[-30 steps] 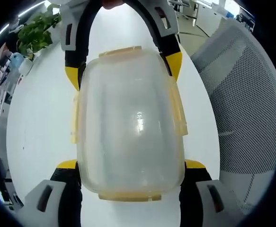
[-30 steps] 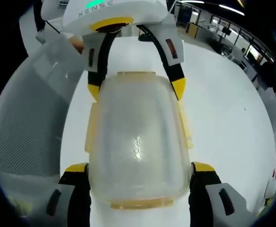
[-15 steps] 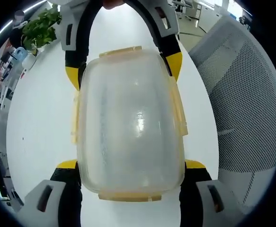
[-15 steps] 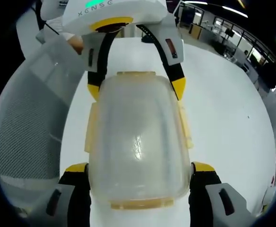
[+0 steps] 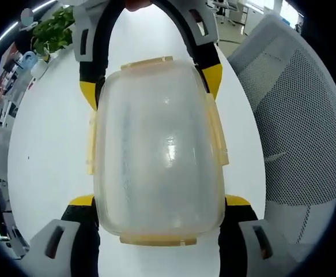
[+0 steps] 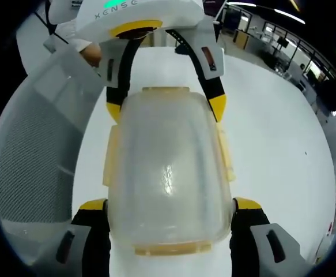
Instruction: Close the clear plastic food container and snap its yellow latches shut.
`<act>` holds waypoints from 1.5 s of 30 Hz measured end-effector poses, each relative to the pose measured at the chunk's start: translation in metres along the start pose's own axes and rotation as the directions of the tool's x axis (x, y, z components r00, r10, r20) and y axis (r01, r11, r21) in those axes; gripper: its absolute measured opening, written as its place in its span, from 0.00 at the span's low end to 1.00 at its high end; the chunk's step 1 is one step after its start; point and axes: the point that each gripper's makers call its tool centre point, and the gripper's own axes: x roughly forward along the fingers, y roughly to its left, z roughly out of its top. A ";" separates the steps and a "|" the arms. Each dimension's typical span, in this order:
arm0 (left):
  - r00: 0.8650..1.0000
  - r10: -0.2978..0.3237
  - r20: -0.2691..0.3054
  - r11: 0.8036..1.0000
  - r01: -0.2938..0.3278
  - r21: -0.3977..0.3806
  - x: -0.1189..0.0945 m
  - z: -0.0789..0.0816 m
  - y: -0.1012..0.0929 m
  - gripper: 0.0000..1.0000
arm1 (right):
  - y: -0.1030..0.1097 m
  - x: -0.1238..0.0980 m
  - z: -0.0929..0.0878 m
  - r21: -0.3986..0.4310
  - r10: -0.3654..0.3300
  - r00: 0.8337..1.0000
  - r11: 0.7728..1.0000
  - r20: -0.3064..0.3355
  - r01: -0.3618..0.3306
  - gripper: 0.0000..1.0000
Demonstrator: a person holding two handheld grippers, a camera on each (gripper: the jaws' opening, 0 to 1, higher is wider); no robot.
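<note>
Clear plastic food container w/ pale yellow latches held between both claws above round white table; lid on, contents can't tell thru cloudy plastic. Grey mesh office chair near right, green potted plant far left. Left gripper & right gripper each clamp an end, jaws wide, touching container sides.

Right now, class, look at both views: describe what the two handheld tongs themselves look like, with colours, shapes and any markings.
Both pairs of tongs match: two curved black jaws with yellow tips, set in light grey housings with dark slots. The left tongs rise from the bottom of the left gripper view. The right tongs look the same. The far pair in the right gripper view carries a white body with grey lettering, a green light and a yellow band.
</note>
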 end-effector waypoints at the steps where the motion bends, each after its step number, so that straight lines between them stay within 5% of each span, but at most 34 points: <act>1: 1.000 0.000 0.000 1.000 0.000 0.000 0.000 -0.001 0.000 0.86 | 0.000 0.000 0.001 0.000 0.000 1.000 1.000 0.000 0.000 0.87; 30: 1.000 0.000 0.005 1.000 0.000 -0.005 -0.011 -0.037 -0.005 0.87 | 0.004 0.019 0.033 0.004 -0.008 1.000 1.000 -0.022 0.009 0.87; 39: 1.000 0.010 0.024 0.999 -0.010 -0.034 -0.009 -0.035 -0.005 0.88 | 0.004 0.019 0.033 0.003 -0.010 0.999 1.000 -0.041 0.011 0.87; 45: 0.999 0.030 -0.033 0.999 -0.030 -0.018 -0.007 -0.037 -0.005 0.88 | 0.003 0.020 0.032 0.008 -0.017 0.999 1.000 -0.050 0.017 0.87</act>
